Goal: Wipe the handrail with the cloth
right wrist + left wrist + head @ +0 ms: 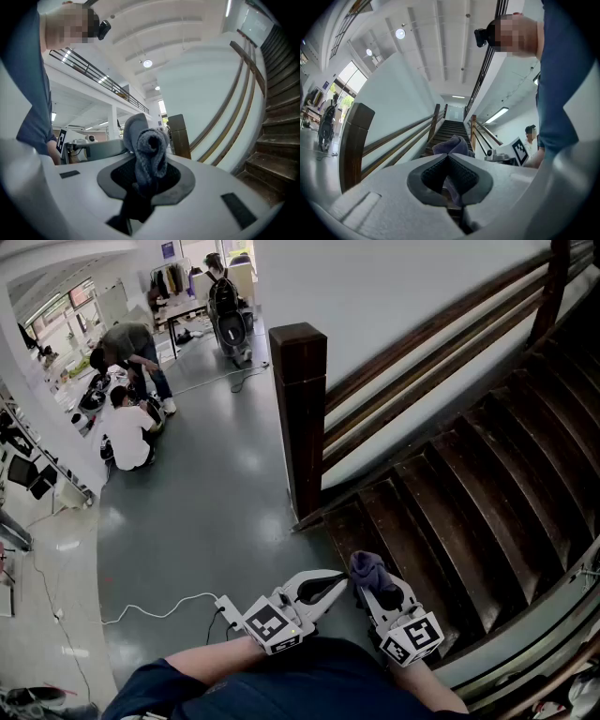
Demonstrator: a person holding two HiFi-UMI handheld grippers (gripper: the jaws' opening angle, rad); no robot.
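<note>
A grey-purple cloth (370,568) is bunched upright between the jaws of my right gripper (369,581), which is shut on it, low over the bottom steps. In the right gripper view the cloth (149,149) stands rolled above that gripper (147,165). My left gripper (343,585) is just to its left, jaws closed with nothing between them, its tip nearly at the cloth (451,144). The dark wooden handrail (427,338) climbs to the right from the square newel post (298,418), well ahead of both grippers.
Dark wooden stairs (487,493) rise to the right. A power strip with a white cable (223,607) lies on the grey floor by my left gripper. Two people (128,427) work on the floor at far left, and another stands at the back (225,296).
</note>
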